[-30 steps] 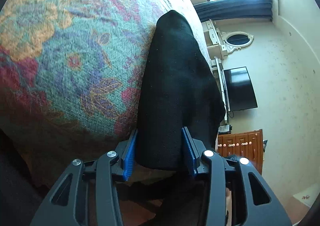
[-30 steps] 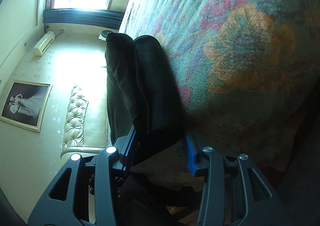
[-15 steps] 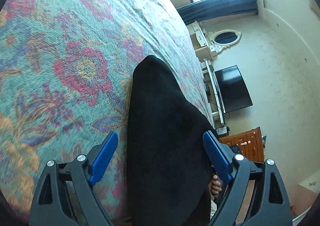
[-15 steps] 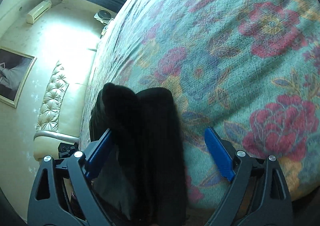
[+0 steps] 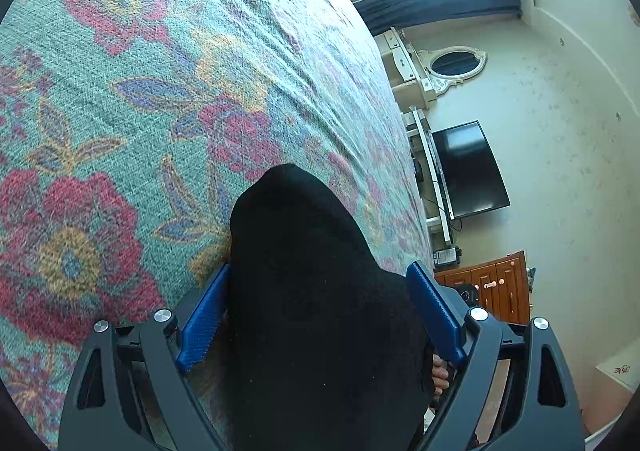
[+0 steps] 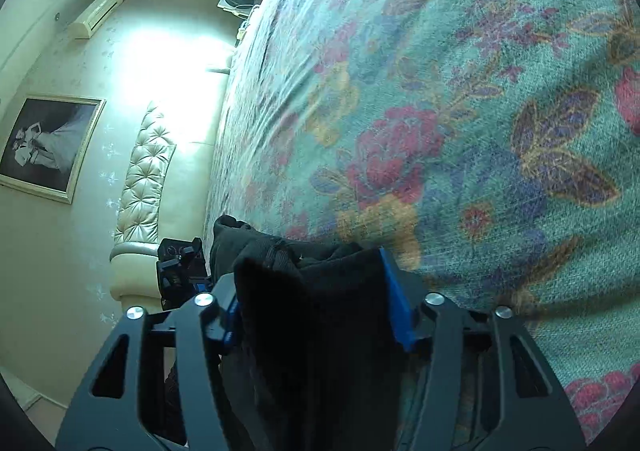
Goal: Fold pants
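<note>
Black pants (image 5: 320, 311) bunched at the near edge of the bed (image 5: 168, 99), draped over that edge onto the floral bedspread (image 6: 460, 111).

Left gripper (image 5: 320, 315): jaws spread either side of the fabric, the left blue pad touching the cloth, the right pad just beside it; wide as they stand, no firm pinch evident. Right gripper (image 6: 312, 299): jaws drawn in close around a thick wad of the same cloth, apparently pinching it, though the left pad is largely hidden behind the folds.

Step in hand, judged from this: securing both ends of the near hem or waistband before carrying it across the bed.

To do it well:
- Close the left jaws fully on the cloth before any lift; uneven grip would skew the fold.
- Take in all layers on each side, not only the top one.
- Hold both grippers level and apart enough to keep the edge taut.
- Lift just clear of the bedspread, carry toward the far edge, lay down flat.
- Watch for drag on the rough weave pulling creases into the lower layer.
</note>
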